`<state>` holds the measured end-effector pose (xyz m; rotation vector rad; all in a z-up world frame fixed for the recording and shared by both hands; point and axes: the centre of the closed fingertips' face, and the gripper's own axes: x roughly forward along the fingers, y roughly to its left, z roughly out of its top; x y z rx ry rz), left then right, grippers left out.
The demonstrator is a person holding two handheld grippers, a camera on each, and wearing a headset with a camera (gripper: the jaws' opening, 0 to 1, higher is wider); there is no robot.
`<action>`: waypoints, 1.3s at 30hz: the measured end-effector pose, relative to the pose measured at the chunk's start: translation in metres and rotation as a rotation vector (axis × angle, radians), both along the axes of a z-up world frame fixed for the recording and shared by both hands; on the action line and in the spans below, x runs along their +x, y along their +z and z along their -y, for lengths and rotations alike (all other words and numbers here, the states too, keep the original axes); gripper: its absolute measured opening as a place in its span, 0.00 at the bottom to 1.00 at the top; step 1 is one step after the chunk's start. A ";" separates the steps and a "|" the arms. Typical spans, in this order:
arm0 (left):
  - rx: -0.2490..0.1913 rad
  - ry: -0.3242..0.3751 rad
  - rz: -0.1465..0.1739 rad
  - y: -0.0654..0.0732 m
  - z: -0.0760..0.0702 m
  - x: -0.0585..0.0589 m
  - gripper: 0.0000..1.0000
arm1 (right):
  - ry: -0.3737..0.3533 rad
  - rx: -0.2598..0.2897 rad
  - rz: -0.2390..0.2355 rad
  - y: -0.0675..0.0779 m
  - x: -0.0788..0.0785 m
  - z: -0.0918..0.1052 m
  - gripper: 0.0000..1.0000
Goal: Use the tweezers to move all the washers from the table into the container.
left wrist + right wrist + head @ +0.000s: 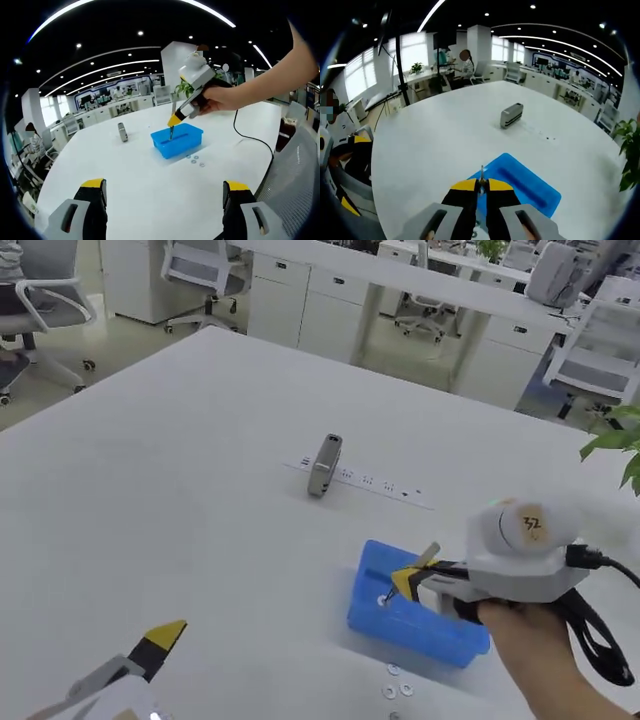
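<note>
"32" handwritten on round tan sticker atop right tool. Printed marks on bench beyond tool: illegible.

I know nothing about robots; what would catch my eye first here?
The bright blue container sits on the white table, at the lower right of the head view. Above it the right gripper is shut on thin tweezers whose tips point down into the container. A few small washers lie on the table beside it, and the left gripper is open.
</note>
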<state>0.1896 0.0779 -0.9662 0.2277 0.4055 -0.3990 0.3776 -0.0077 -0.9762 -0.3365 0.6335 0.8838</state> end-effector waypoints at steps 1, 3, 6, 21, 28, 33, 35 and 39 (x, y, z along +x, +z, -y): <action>0.002 0.000 -0.001 0.000 0.000 0.000 0.99 | -0.001 -0.003 0.005 -0.001 0.003 0.000 0.01; -0.005 -0.005 0.002 0.001 0.001 0.000 0.99 | -0.011 0.004 -0.001 -0.003 0.008 0.001 0.01; -0.007 -0.003 0.007 0.001 0.000 0.000 0.99 | -0.032 0.022 -0.026 -0.010 0.015 0.002 0.01; 0.009 -0.003 -0.024 -0.008 -0.002 0.000 0.99 | -0.073 0.053 -0.101 -0.044 0.029 -0.003 0.02; -0.012 0.006 -0.032 -0.008 -0.004 0.000 0.99 | -0.043 0.018 -0.074 -0.050 0.028 -0.010 0.02; -0.014 0.005 -0.045 -0.010 -0.003 -0.001 0.99 | -0.023 0.005 -0.073 -0.055 0.020 -0.013 0.02; -0.016 0.002 -0.046 -0.010 -0.002 -0.001 0.99 | -0.021 0.008 -0.062 -0.053 0.020 -0.016 0.02; -0.057 -0.010 -0.037 -0.005 0.002 -0.002 0.99 | -0.015 -0.003 -0.053 -0.052 0.018 -0.014 0.03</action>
